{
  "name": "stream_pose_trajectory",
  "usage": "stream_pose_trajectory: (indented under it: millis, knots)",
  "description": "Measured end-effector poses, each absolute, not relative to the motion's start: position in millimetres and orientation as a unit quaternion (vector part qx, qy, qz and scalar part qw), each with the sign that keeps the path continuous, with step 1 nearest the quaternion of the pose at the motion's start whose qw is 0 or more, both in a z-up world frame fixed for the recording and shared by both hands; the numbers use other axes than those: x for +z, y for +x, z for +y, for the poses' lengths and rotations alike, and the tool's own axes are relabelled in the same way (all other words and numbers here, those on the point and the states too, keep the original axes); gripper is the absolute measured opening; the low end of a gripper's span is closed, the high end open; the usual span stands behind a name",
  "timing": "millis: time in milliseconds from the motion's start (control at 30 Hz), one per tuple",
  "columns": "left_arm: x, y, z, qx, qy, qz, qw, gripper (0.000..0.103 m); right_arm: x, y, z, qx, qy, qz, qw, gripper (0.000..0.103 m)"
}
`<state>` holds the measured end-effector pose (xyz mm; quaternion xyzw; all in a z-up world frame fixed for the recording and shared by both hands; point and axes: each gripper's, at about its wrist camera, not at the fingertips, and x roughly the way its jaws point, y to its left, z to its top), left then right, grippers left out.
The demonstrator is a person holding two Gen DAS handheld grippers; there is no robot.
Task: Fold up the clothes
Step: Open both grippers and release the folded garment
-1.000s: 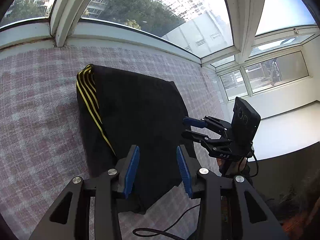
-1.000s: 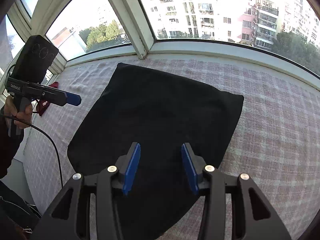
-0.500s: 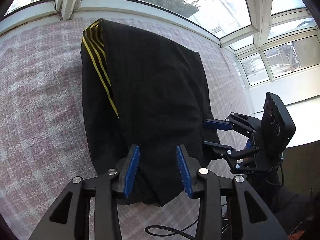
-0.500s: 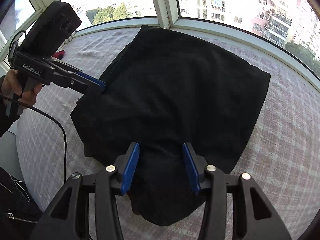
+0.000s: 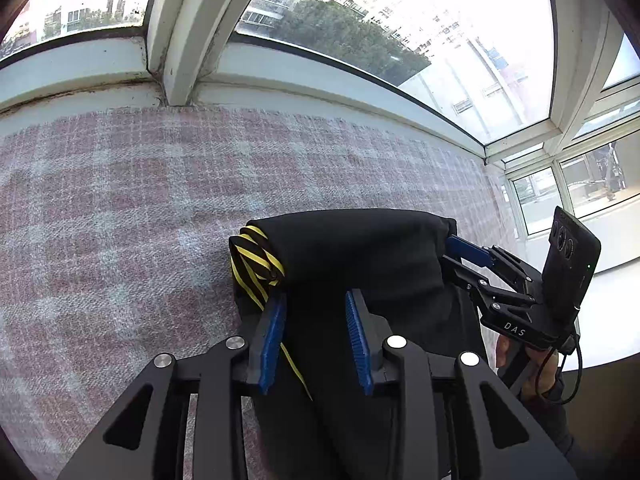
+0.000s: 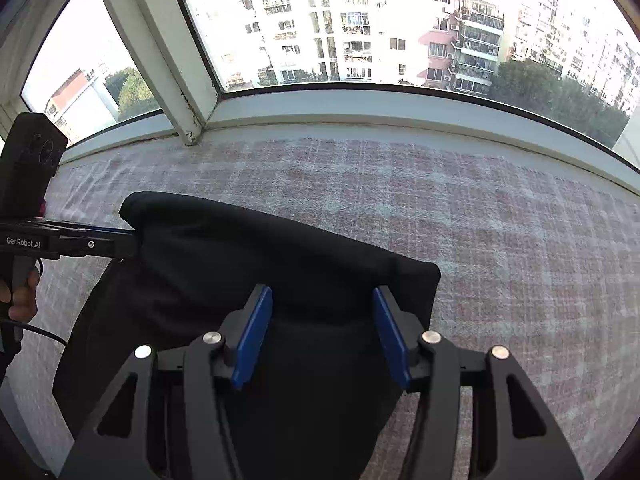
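The black garment (image 5: 360, 264), with yellow stripes (image 5: 256, 268) running down one edge, is lying folded on the pink checked blanket (image 5: 120, 208) that is covering the ledge under the bay window (image 5: 360, 40). Its far fold is standing up as a rounded ridge, and the rest is draping down toward the cameras. Judging by how it is sagging and bunching, it is handling as soft, light, limp cloth: it will be drooping wherever it is not supported, so both ends of an edge need carrying together.

The left gripper (image 5: 316, 340) is sitting over the striped end with its blue pads (image 5: 272, 340) spread apart and the fabric lying between them, unclamped. The right gripper (image 6: 322, 338) is likewise standing released over the opposite end in its own view, cloth passing between the parted pads (image 6: 252, 336). In the left wrist view, the right gripper (image 5: 456, 254) is reaching in at the ridge's end; whether it is touching the cloth there, I cannot tell.

The best hold is probably at the two corners of the folded ridge, pinching through all layers so none is slipping free.
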<state>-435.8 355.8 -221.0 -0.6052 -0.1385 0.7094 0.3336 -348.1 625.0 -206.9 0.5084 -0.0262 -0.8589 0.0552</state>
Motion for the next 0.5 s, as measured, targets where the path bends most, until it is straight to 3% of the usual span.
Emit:
stream_pose_trajectory:
  millis: [67,200,233,333,500]
  knots:
    - [-193.9,-411.0,330.2,0.724,-0.587,-0.146,0.330,0.030,-184.6,-331.5,625.4,-0.870,0.490,-0.031,0.050,0.052]
    - [-131.7,-343.5,264.4,0.760,-0.542,-0.153,0.325,0.043,-115.2,-269.6,611.6,-0.911,0.404,-0.060,0.065,0.052]
    - [-119.2,-321.9,241.4,0.765,-0.534,-0.164,0.320,0.048,-98.8,-252.3,604.8,-0.920,0.381,-0.063,0.069,0.056]
    - [-96.7,-253.2,168.6,0.785,-0.517,-0.197,0.279,0.055,-75.1,-201.1,577.0,-0.933,0.327,-0.084,0.123,0.084]
    - [-101.6,-147.5,53.1,0.809,-0.516,-0.233,0.160,0.055,-100.5,-166.3,498.9,-0.895,0.390,-0.094,0.193,0.085]
